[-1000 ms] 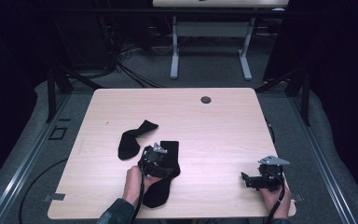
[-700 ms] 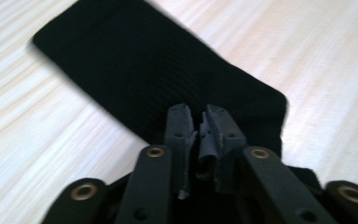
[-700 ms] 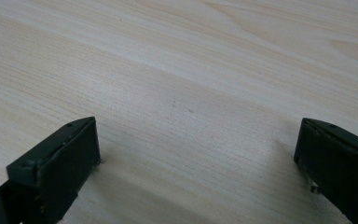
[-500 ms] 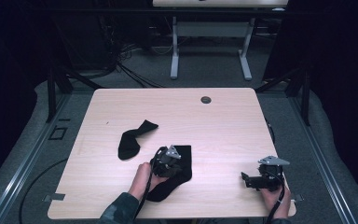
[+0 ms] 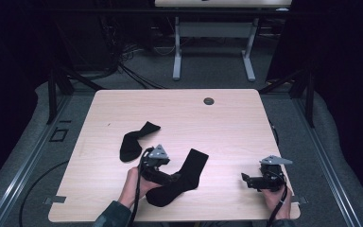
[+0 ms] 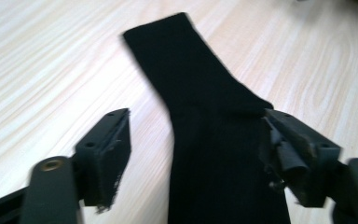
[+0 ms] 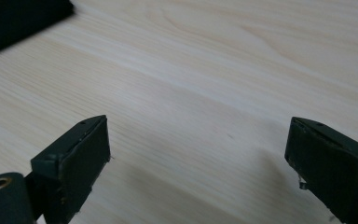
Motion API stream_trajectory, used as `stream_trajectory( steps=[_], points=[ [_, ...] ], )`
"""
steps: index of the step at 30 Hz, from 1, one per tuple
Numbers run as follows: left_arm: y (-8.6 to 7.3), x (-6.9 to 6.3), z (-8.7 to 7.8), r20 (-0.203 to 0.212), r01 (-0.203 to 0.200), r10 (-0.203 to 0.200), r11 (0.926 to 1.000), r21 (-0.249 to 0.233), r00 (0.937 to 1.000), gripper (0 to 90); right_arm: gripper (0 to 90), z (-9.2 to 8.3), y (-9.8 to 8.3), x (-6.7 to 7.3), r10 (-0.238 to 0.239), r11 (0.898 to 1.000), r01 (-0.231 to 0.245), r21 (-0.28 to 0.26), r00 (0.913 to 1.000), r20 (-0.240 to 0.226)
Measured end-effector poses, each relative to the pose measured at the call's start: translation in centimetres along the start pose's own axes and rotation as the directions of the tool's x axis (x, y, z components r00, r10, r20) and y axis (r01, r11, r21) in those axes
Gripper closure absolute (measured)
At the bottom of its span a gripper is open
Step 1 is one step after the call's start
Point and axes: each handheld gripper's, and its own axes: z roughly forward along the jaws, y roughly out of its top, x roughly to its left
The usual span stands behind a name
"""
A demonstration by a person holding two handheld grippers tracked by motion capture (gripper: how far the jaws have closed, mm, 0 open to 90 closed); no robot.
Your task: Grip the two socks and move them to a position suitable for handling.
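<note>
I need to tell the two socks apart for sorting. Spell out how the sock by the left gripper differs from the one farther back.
The near sock lies between the open jaws of the left gripper; the far sock lies apart from both grippers. The near sock looks longer and runs toward the front edge of the table; the far sock looks shorter and sits farther back and to the left. Both are black and lie flat.

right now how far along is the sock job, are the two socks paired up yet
Not paired yet. Done: nothing that shows. The farther sock lies alone on the table. In hand: the left gripper, jaws open, sits over the nearer sock, one jaw on each side in its own view. The right gripper rests open over bare wood. Left, likely: bringing the socks together.
</note>
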Motion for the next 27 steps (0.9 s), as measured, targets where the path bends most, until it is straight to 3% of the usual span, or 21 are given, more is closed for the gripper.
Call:
stream_trajectory(
  steps=[1, 2, 3, 4, 5, 6, 7, 16, 17, 20, 27],
  points=[
    [-0.7, 0.0, -0.8, -0.026, 0.027, -0.028, 0.9996, -0.01, 0.9993, 21.2, 6.6, 0.1, 1.1, 1.0, -0.024, 1.0, 0.024, -0.001, 0.9996, -0.017],
    [-0.7, 0.0, -0.8, -0.026, 0.027, -0.028, 0.9996, -0.01, 0.9993, 19.3, 6.6, 0.1, 1.1, 1.0, -0.024, 1.0, 0.024, -0.001, 0.9996, -0.017],
    [-1.5, 0.1, -1.5, -0.037, 0.065, -0.066, 0.9978, -0.013, 0.9972, 17.7, 7.0, 0.4, 2.2, 2.2, -0.062, 0.998, 0.062, -0.002, 0.9974, -0.038],
    [-1.5, 0.1, -1.5, -0.037, 0.065, -0.066, 0.9978, -0.013, 0.9972, 17.7, 7.0, 0.4, 2.2, 2.2, -0.062, 0.998, 0.062, -0.002, 0.9974, -0.038],
    [-2.3, 0.1, -1.9, -0.058, 0.08, -0.08, 0.9968, -0.008, 0.9951, 17.0, 7.3, 0.9, 3.3, 3.3, -0.093, 0.996, 0.093, -0.004, 0.9935, -0.066],
    [-2.3, 0.1, -1.9, -0.058, 0.08, -0.08, 0.9968, -0.008, 0.9951, 16.7, 7.3, 0.9, 3.3, 3.3, -0.093, 0.996, 0.093, -0.004, 0.9935, -0.066],
    [-3.1, 0.0, -2.1, -0.066, 0.1, -0.1, 0.995, 0.0, 0.9928, 16.7, 9.0, 1.5, 4.3, 4.2, -0.122, 0.993, 0.122, -0.005, 0.9889, -0.085],
    [-6.2, -0.5, -3.2, -0.079, 0.166, -0.165, 0.9859, 0.016, 0.9832, 18.0, 19.6, 3.5, 7.3, 6.5, -0.174, 0.983, 0.18, 0.025, 0.9718, -0.16],
    [-6.8, -0.8, -3.1, -0.081, 0.17, -0.167, 0.9851, 0.027, 0.9826, 20.4, 27.4, 4.1, 8.0, 7.0, -0.185, 0.98, 0.196, 0.042, 0.9653, -0.184],
    [-7.4, -1.3, -3.1, -0.084, 0.17, -0.166, 0.9849, 0.036, 0.9825, 23.6, 34.7, 4.9, 8.9, 7.6, -0.202, 0.975, 0.217, 0.054, 0.96, -0.194],
    [-7.7, -1.8, -2.5, -0.1, 0.159, -0.154, 0.9858, 0.054, 0.9831, 34.8, 47.2, 7.4, 10.3, 8.7, -0.219, 0.965, 0.242, 0.097, 0.9545, -0.202]
  ],
)
